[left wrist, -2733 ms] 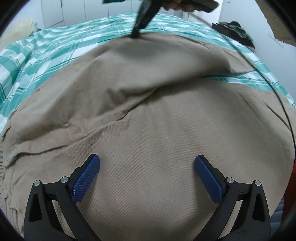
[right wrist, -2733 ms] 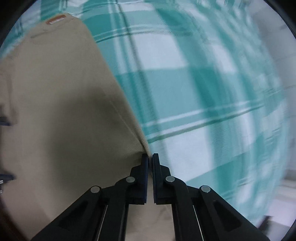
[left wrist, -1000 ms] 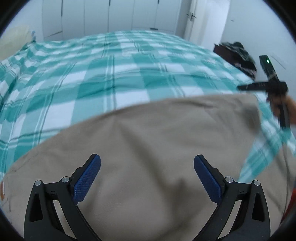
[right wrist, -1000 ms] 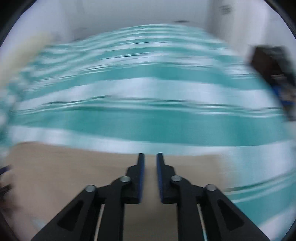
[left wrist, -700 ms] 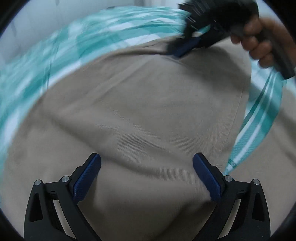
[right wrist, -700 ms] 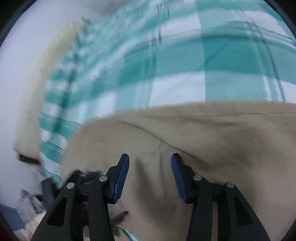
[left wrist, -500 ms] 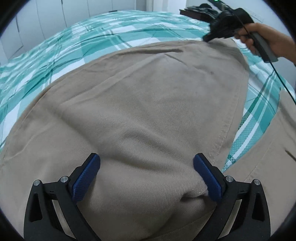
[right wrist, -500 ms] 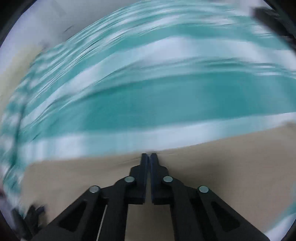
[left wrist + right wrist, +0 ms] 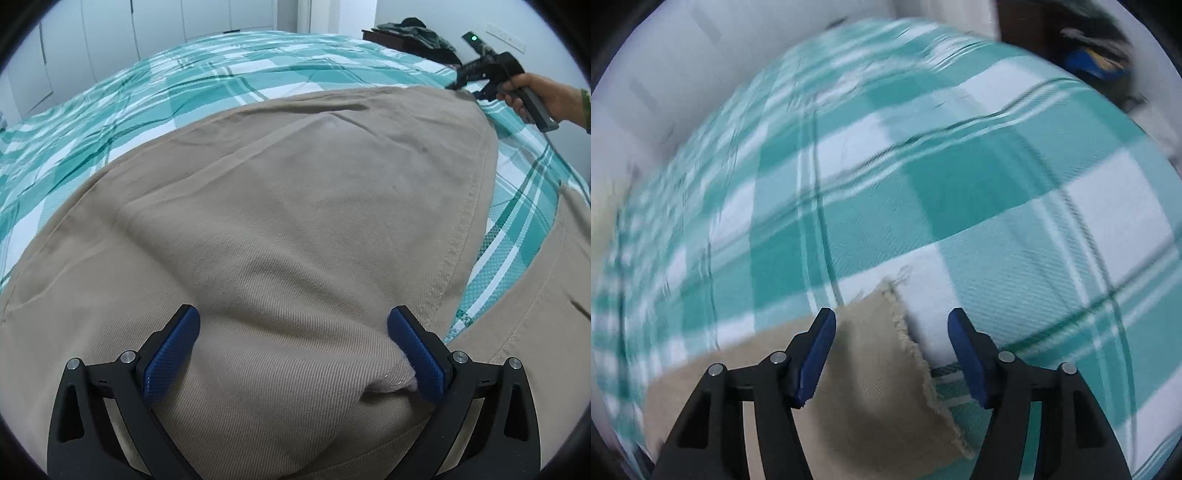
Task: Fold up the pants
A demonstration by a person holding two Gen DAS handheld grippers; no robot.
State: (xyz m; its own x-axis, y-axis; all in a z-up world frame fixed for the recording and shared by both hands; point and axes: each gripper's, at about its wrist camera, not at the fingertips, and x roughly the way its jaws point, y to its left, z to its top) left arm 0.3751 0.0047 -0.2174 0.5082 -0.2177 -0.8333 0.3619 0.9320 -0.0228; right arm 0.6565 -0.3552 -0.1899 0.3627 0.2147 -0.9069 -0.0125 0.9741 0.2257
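Both jaws stood wide, gripping nothing: left gripper [image 9: 293, 350] low over tan pants [image 9: 280, 206] spread on plaid bed [image 9: 207, 74], right gripper [image 9: 892, 350] at frayed hem corner [image 9: 886, 332]; cloth looked soft, floppy, midweight twill, best pinched at hem/seam.

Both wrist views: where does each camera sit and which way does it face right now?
Left wrist view: sits on the left hand-held gripper, jaws open, low over the tan pants, looking across the checked bedspread toward white cupboards; the right hand shows far right.
Right wrist view: sits on the right hand-held gripper, jaws open, facing the pants' frayed hem corner and bedspread; blurred.
Shared: the pants, the bedspread and the right hand-held gripper.
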